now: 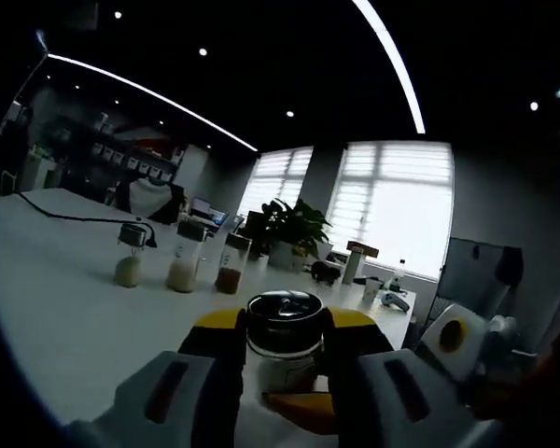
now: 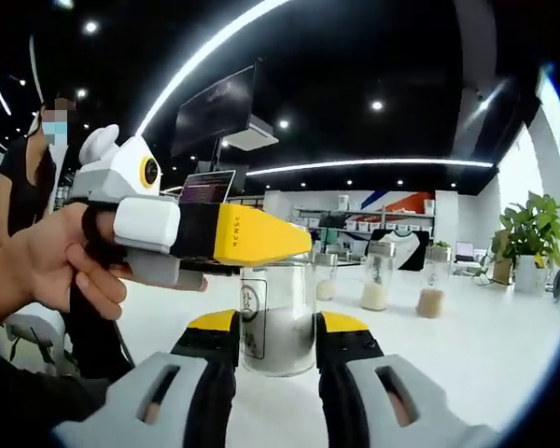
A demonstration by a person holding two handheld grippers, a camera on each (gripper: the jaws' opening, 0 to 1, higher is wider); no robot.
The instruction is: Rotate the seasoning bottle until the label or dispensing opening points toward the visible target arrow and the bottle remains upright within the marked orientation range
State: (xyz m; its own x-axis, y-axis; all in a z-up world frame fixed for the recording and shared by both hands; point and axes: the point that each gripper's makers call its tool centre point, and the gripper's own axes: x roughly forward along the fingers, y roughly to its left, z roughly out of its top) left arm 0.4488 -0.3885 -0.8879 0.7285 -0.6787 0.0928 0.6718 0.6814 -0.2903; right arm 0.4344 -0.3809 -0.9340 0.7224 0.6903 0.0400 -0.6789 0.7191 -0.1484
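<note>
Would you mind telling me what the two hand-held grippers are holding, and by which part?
Both flank one clear glass seasoning bottle: the right hand-held gripper at its lower body, the left hand-held gripper just under the shiny dark cap. Actual contact cannot be told.

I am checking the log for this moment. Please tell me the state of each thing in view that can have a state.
Seasoning bottle: upright on the white table, held between both grippers, label facing the right gripper's camera.
Bottle lid: on, closed.
Left gripper: shut on the bottle near its top, held in a hand.
Right gripper: shut on the bottle's lower body.
Three background bottles: upright, capped, partly filled.
</note>
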